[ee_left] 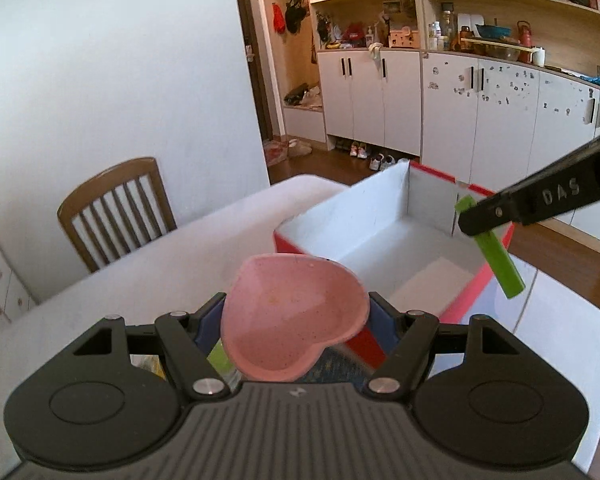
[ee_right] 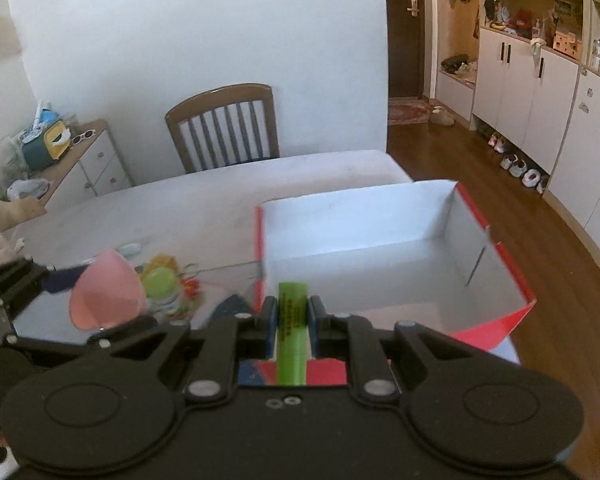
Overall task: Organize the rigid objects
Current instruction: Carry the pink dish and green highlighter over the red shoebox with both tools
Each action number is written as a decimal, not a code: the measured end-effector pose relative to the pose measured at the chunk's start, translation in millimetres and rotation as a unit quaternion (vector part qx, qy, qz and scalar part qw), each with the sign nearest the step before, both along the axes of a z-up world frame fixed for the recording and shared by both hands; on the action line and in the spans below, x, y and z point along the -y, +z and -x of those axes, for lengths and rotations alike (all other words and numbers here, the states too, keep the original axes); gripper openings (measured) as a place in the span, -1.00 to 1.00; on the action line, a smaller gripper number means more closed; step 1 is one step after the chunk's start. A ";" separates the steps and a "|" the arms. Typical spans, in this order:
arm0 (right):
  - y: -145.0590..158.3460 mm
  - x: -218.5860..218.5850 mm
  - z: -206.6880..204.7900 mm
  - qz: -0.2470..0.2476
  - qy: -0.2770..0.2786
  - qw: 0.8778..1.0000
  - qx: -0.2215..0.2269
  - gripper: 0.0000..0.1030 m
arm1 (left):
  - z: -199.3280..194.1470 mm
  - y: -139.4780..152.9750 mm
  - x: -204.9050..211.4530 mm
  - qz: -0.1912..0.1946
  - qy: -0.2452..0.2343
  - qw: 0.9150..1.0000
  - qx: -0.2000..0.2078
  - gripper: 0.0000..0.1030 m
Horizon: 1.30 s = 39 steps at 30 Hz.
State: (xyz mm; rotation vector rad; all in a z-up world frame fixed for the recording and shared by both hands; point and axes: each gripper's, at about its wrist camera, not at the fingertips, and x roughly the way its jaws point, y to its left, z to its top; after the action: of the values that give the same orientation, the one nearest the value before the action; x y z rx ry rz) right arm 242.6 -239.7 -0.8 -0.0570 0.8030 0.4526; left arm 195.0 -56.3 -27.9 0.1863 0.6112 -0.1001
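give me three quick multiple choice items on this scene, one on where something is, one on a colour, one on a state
1. Where is the chair?
A. at the table's far side, by the wall
B. inside the box
C. by the cabinets

2. What colour is the marker in the right gripper?
A. blue
B. green
C. yellow

3. What state is the box in?
A. lidded
B. packed full
C. open-topped, nothing seen inside

Answers:
1. A, its slatted back rises behind the table.
2. B, the barrel is bright green.
3. C, bare white walls and floor show.
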 end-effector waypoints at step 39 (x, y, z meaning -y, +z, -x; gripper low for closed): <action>-101.5 59.4 -176.3 0.082 0.121 0.984 -0.105 -0.73 | -236.0 -100.3 99.6 0.026 0.064 0.976 -0.207 0.43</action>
State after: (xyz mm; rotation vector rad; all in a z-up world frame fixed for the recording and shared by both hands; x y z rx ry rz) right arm 418.9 -299.1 -102.3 -0.2670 1.0456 0.6285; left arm 431.1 -155.9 -128.2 0.0740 1.0339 -0.0283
